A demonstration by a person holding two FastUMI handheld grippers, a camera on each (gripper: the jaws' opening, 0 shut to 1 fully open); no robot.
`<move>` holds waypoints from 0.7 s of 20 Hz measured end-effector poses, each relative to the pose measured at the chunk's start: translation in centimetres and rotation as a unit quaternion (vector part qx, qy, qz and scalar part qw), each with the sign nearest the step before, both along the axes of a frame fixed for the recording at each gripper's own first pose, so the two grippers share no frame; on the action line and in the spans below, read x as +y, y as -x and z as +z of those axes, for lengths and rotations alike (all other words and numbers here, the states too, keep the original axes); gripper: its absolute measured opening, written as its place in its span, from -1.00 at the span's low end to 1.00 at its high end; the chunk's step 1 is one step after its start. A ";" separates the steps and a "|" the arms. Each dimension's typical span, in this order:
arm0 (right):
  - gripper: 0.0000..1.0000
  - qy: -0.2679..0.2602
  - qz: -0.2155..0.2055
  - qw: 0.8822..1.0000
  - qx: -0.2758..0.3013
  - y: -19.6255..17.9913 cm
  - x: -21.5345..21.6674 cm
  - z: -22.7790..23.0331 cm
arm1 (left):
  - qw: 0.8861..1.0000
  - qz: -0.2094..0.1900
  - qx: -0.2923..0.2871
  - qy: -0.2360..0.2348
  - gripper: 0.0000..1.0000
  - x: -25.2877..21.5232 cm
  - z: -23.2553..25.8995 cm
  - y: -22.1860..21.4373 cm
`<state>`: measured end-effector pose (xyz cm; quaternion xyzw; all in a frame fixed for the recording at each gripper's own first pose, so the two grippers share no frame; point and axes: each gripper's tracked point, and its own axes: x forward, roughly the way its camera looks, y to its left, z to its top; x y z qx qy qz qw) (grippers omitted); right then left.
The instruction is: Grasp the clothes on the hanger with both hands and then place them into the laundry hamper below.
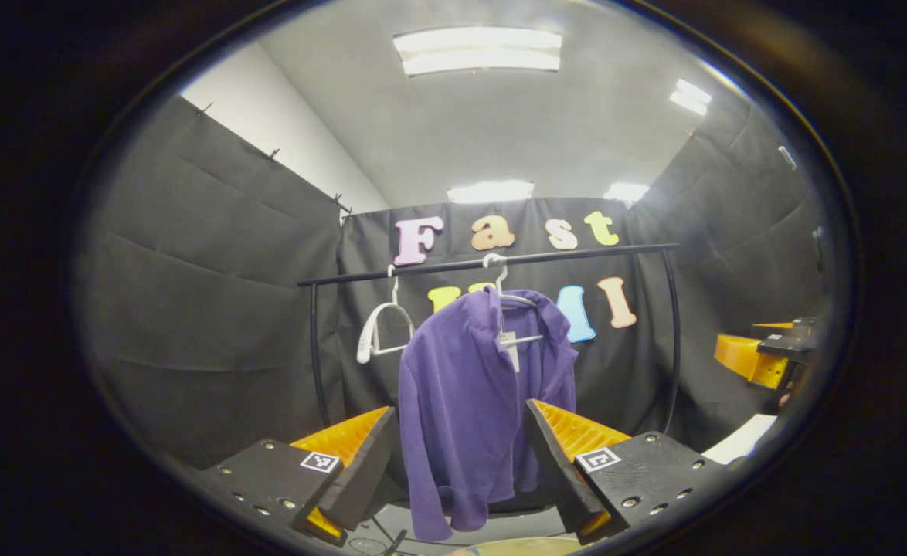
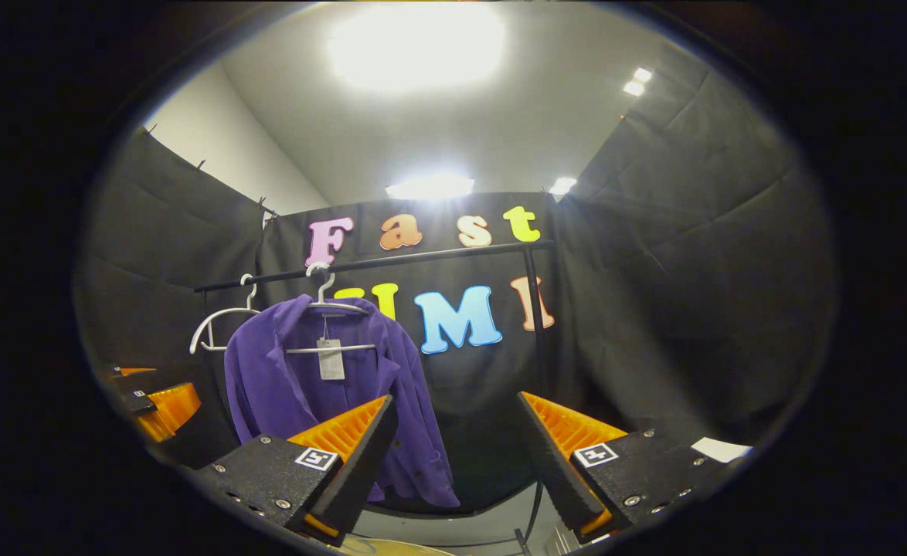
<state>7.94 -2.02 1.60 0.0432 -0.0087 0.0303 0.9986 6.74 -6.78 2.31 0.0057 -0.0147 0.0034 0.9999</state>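
Two views, left gripper view first:
Left tool [image 1: 457, 463]: its fingers stand wide apart at the bottom of the frame and hold nothing; the purple garment [image 1: 469, 401] hangs in the gap between them, farther off and untouched.
Garment, left gripper view: centre of the frame, draped unevenly on a white hanger [image 1: 511, 309], hooked on the black rail [image 1: 492, 262] that crosses the middle.
Hangers, counted: two, the loaded one and an empty white hanger [image 1: 380, 328] just left of it on the same rail.
Other tool: the right tool shows at the right edge of the frame [image 1: 762, 359], well apart from the garment.
Hamper: a pale curved rim at the bottom centre [image 1: 515, 547] may be it; too little is visible to be sure.

Right gripper view:
Right tool [image 2: 457, 455]: fingers spread wide at the bottom of the frame, nothing between them; the garment sits left of centre, behind the left finger.
Garment count: one, with a tag [image 2: 331, 358] at the collar.
Left tool here: at the left edge of the frame [image 2: 164, 405], beside the garment.

Step in hand: the approach, I judge; no grasp is made yet.
Next move calls for: each tool to close in on one side of the garment, pinch the cloth, lift it clear of the hanger, then lower it.
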 end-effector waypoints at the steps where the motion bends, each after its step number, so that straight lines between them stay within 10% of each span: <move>1: 0.90 0.000 0.006 1.000 -0.005 -0.8 0.1 0.4 | 1.000 0.003 -0.001 0.001 0.88 -0.3 0.2 -0.6; 14: 0.89 -0.031 0.096 0.994 -0.029 -11.7 4.0 2.2 | 0.998 0.057 -0.014 0.005 0.97 -2.3 1.7 -9.5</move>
